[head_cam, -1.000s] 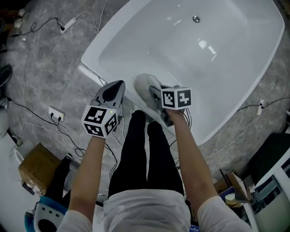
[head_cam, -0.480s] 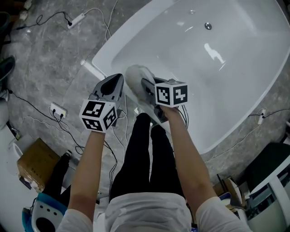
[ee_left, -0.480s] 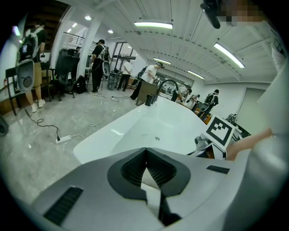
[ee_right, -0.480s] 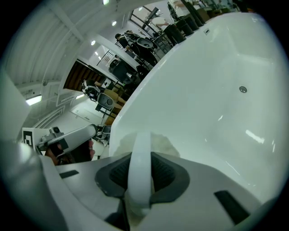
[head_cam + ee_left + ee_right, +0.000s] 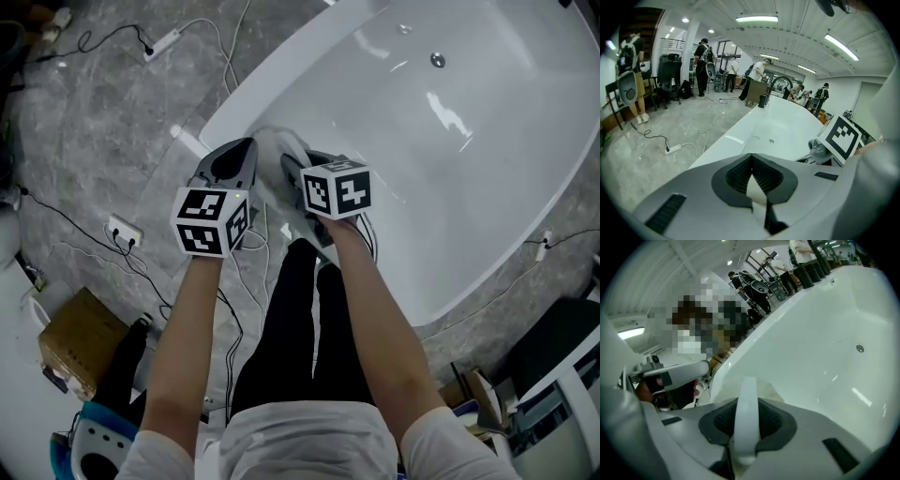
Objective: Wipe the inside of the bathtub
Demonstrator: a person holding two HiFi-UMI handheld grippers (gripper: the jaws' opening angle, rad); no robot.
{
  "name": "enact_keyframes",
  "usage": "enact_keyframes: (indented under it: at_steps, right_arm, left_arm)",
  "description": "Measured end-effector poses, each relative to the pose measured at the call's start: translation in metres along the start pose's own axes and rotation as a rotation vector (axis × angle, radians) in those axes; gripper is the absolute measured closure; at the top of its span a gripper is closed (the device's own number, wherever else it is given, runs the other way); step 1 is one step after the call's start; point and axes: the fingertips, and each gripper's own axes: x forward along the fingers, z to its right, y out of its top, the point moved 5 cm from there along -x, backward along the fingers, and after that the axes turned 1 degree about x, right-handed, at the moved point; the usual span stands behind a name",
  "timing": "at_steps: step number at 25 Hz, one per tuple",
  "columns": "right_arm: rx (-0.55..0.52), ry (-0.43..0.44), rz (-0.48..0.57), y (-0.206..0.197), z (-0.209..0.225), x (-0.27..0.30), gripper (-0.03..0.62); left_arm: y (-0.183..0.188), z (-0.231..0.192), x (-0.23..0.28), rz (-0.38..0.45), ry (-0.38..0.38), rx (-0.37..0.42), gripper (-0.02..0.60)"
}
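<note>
The big white smooth bathtub [image 5: 525, 178] fills the upper right of the head view. It slants down toward the middle. A small round metal fitting [image 5: 437, 60] sits on its inside wall near the top.

At the end of the tub, in the upper middle of the frame, there is a pale soft wiping pad [image 5: 272, 145]. It rests on the tub right at the rim. I cannot tell if it is on top of the rim or just inside it.

The grey right gripper [image 5: 292, 169] has a black-and-white marker cube and sits right behind the pad. In the right gripper view its jaws pinch a flat white strip-like handle [image 5: 747, 394]. The handle stands up between the jaws. The pad [image 5: 774, 392] peeks out just past it, against the white tub [image 5: 820, 329].

The grey left gripper [image 5: 242, 155] is just beside the right one, on its left, at the outer edge of the tub. In the left gripper view its jaws are pressed together at the tips and hold nothing. The tub [image 5: 783, 124] stretches away behind them.

Lower down are the person's black trousers [image 5: 291, 319]. The grey stone floor [image 5: 94, 122] has thin cables on it. A white power strip [image 5: 156, 42] lies at the upper left. A brown cardboard box [image 5: 80, 342] sits at the lower left.
</note>
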Motion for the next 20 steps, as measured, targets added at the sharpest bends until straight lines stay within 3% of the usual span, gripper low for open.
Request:
enact_keyframes:
  at_steps: [5,20]
  right_arm:
    - [-0.051,-0.043,0.007,0.004,-0.004,0.005,0.5]
    - [0.123,-0.077,0.024,-0.007,0.045,0.023,0.5]
  left_arm:
    - [0.012,-0.003,0.01,-0.042,0.04,0.058,0.569]
    - [0.023,0.031,0.039,-0.07,-0.045,0.161,0.569]
